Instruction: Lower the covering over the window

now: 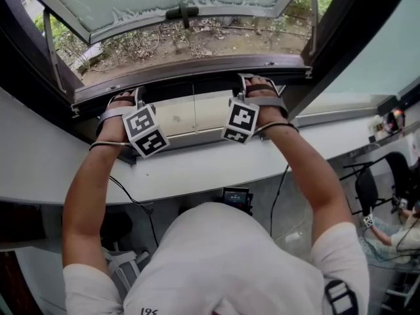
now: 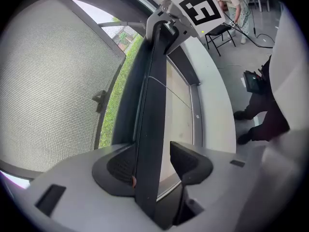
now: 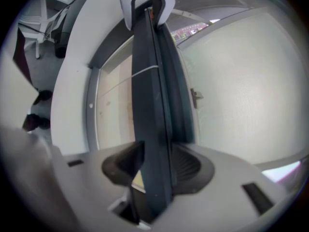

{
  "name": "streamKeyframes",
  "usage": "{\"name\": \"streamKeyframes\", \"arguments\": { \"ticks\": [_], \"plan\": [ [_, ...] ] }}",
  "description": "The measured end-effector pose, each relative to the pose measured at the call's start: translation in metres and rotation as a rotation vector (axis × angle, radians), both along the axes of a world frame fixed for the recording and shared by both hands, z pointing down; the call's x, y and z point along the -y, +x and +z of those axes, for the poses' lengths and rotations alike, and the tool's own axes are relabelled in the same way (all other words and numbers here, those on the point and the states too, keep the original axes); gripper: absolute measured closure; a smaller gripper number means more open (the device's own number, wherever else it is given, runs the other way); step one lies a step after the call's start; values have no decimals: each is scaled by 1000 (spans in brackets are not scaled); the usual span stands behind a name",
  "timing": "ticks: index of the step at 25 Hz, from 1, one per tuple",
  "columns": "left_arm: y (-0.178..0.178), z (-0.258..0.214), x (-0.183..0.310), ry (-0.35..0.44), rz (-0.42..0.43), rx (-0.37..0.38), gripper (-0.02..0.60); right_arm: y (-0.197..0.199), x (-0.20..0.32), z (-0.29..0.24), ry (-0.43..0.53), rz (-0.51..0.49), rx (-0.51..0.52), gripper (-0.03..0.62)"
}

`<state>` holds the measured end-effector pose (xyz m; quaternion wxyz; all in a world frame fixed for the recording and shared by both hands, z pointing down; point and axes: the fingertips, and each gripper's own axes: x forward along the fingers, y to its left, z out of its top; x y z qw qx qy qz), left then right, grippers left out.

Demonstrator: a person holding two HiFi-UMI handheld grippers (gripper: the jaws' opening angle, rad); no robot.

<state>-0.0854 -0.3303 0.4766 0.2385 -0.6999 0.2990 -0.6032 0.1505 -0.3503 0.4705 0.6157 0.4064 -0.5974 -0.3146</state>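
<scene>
**Both claws on the window's dark bar, low by the sill**

The window (image 1: 170,2) is hinged out at its bottom edge, frosted pane tilted away, with ground and shrubs showing under it. A white sill (image 1: 197,169) curves across in front of the person. Just beyond it, along the bottom of the opening, runs a dark bar (image 1: 190,77). I take this to be the bottom rail of the covering. I cannot make out any sheet or mesh hanging from it, so how far down the covering has come is unclear.

The bar looks stiff, slim and straight, and probably light. Its finish is smooth, so a loose hold could slide along it. Whatever hangs from it is likely thin and easy to skew. The sensible hold is on the rail itself, at two spots well apart on either side of the middle, so it travels level.

That is how the claws sit:
- **Left claw** (image 2: 154,161): it straddles the bar with one pad against it. A sliver of light shows beside the other jaw, so it reads as hooked round, not clamped.
- **Right claw** (image 3: 154,166): it has closed on the bar, both jaws meeting it.
</scene>
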Motion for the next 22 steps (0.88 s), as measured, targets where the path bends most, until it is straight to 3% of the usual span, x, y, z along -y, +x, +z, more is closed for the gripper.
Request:
{"name": "streamKeyframes", "arguments": {
  "ticks": [5,11,22],
  "plan": [
    [-4,-1,-1,-4,-19,2,364,-5,3,2,-1,-15,9,421],
    [18,-1,6,1,6,-23,364,18,4,-2,17,9,22,421],
    [6,-1,7,16,20,-56,364,4,7,1,49,15,-4,421]
  ]
}}
